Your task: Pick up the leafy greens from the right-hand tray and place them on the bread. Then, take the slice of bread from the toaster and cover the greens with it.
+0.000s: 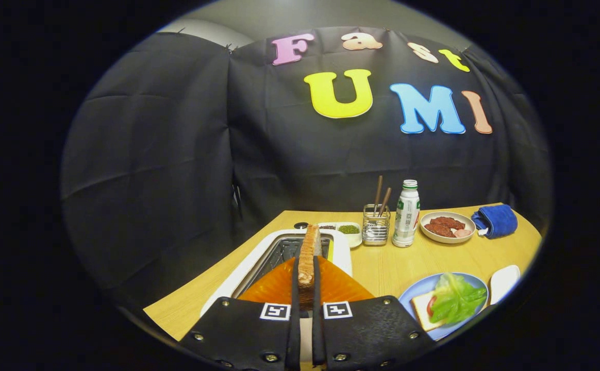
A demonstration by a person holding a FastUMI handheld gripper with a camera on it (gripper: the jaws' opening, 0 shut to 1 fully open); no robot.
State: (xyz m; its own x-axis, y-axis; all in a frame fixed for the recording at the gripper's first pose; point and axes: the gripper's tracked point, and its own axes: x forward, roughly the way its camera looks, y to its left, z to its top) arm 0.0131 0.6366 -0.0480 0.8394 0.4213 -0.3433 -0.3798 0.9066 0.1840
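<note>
Claw [305, 281] clamped narrow on a slice of bread [309, 255], held upright on edge above the toaster [274, 252].

Both fingers pressed flat against the slice's two faces, its crust running forward over the open toaster slot. Just to the right on the wooden desk [382, 265], a blue plate [413, 293] — another bread slice [422, 310] there, leafy greens [454, 299] already lying on top, something red peeking out beneath. Farther back: a small dish of seasonings [349, 230], a chopstick holder [376, 226], a white bottle [406, 214], a plate of meat [447, 226], a folded blue cloth [495, 220].
</note>
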